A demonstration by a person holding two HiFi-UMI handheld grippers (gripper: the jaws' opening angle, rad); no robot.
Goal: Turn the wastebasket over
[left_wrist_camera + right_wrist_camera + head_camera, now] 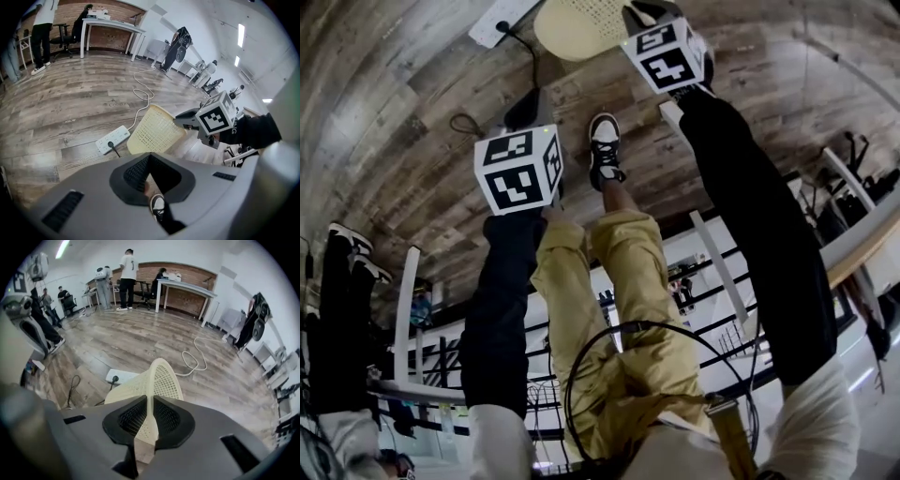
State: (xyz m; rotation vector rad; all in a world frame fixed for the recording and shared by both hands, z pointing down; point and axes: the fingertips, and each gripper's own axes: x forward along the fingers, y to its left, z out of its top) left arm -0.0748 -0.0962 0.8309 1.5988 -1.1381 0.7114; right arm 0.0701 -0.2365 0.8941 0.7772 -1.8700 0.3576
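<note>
The cream mesh wastebasket [577, 28] is tilted over the wooden floor, its open rim raised toward me. My right gripper [150, 401] is shut on that rim, and a thin strip of mesh [149, 427] runs between its pads. From the left gripper view the wastebasket [154, 131] shows with the right gripper [183, 123] at its upper edge. My left gripper [149, 161] hangs nearer me, apart from the basket; its tips meet with nothing between them. In the head view it is the nearer marker cube [517, 169].
A white power strip [112, 139] with a black plug lies on the floor just beside the basket, and a white cable [194, 359] curls beyond it. My shoe [605, 150] stands below the grippers. Desks [110, 23] and standing people are far back.
</note>
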